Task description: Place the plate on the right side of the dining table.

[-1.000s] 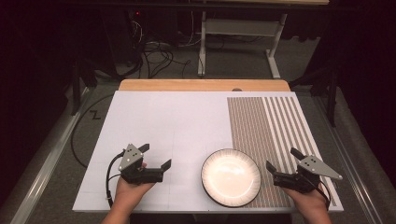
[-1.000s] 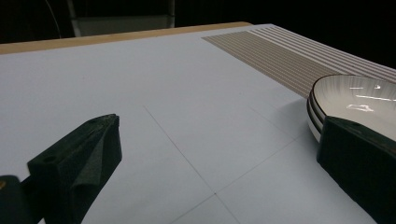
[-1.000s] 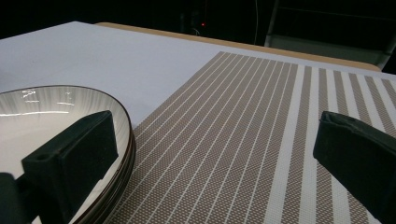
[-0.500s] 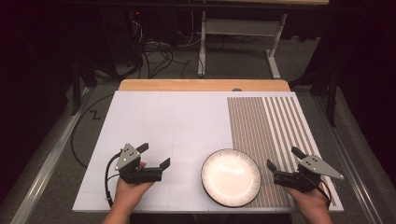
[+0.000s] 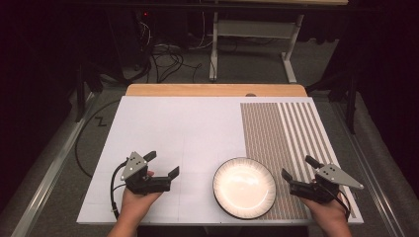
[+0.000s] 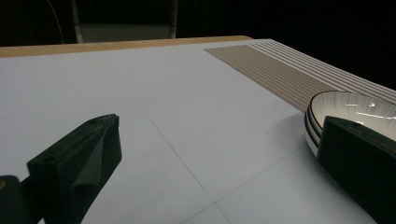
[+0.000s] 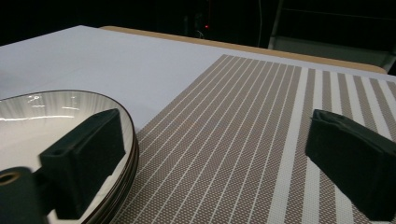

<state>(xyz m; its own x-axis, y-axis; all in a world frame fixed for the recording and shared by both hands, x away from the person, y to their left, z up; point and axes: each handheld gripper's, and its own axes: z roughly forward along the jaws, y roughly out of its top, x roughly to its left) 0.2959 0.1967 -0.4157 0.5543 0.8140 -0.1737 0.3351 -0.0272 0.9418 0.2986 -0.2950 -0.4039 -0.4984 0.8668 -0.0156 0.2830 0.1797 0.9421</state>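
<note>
A stack of white plates with dark rims rests near the table's front edge, partly on the striped brown placemat. My left gripper is held low on the white table surface, left of the plates, jaws wide apart and holding nothing. In the left gripper view the plates lie just beyond its right jaw. My right gripper hovers over the placemat to the right of the plates, open and holding nothing. The right gripper view has the plates behind its left jaw and the placemat ahead.
A wooden strip runs along the table's far edge. Beyond it are a white metal frame and loose cables on the floor. The table's left half is bare white surface.
The left gripper has shifted slightly towards the front left. The right gripper and the plates have stayed put.
</note>
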